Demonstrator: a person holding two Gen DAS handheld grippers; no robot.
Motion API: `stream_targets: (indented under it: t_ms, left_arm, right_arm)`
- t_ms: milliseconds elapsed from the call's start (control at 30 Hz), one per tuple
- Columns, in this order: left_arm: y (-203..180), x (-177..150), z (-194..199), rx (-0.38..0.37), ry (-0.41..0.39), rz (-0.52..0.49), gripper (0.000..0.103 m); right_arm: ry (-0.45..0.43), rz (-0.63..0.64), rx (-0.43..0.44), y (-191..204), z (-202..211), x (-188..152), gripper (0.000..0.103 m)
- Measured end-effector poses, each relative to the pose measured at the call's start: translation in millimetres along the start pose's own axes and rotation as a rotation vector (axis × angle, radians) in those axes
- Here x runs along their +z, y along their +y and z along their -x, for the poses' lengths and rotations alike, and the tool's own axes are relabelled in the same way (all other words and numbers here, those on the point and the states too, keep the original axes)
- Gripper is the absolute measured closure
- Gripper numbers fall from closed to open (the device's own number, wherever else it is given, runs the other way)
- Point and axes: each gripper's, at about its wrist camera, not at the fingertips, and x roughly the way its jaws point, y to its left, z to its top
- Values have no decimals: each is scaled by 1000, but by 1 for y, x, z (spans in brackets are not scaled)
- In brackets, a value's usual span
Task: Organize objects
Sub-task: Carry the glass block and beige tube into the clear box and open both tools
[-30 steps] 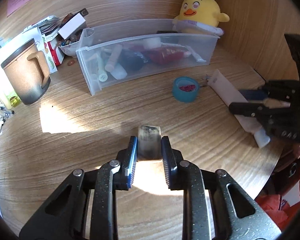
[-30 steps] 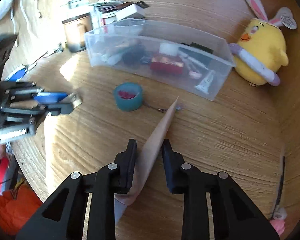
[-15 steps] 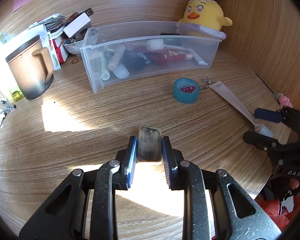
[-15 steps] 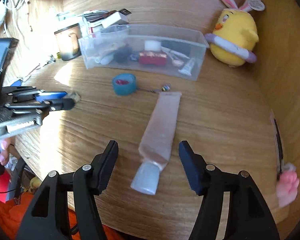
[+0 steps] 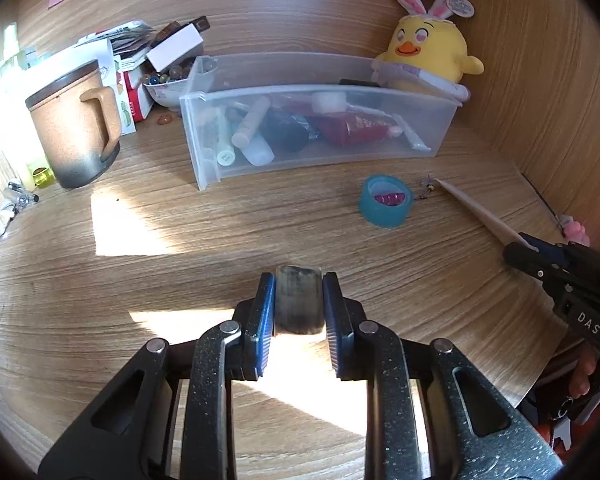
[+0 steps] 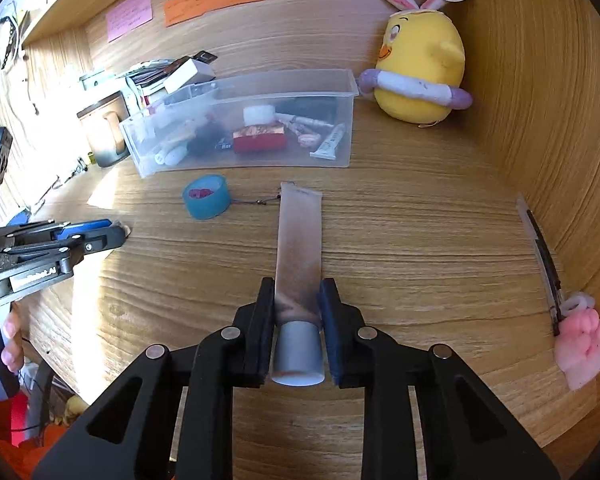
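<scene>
Right gripper [image 6: 296, 300] pinches the tube [image 6: 300, 240] just above its cap; it looks soft and light, probably floppy. Left gripper [image 5: 299, 300] clamps a small block [image 5: 299, 300].

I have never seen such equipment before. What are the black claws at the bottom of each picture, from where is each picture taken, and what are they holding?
They are hand-held two-finger grippers, one in each hand of a person; no robot arm is involved. Each picture comes from a camera on one gripper, looking along its fingers.

In the left view, the left gripper is shut on a small dark block. In the right view, the right gripper is closed around a beige tube near its grey cap.

On the wooden desk lie a clear plastic bin of toiletries, a blue tape roll, a brown mug and a yellow plush chick.
</scene>
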Motion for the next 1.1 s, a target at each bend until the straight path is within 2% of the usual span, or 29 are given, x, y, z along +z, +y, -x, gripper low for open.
stream_targets:
  t_ms: [400,700,1000,1100]
  left_arm:
    - [-3,29,34,-25,-113,10,80]
    - [-3,56,48,-38,-208,11,80]
    - [5,84,39,-50,-223,16,80]
    - [10,96,34,-34,-228,18,80]
  right_arm:
    - [-132,18,54,6,31,34,84]
    - [-228,41,81,16,40,75,84]
    - [-268,75,107,24,23,120,84]
    - [-272,90,113,28,14,134,84]
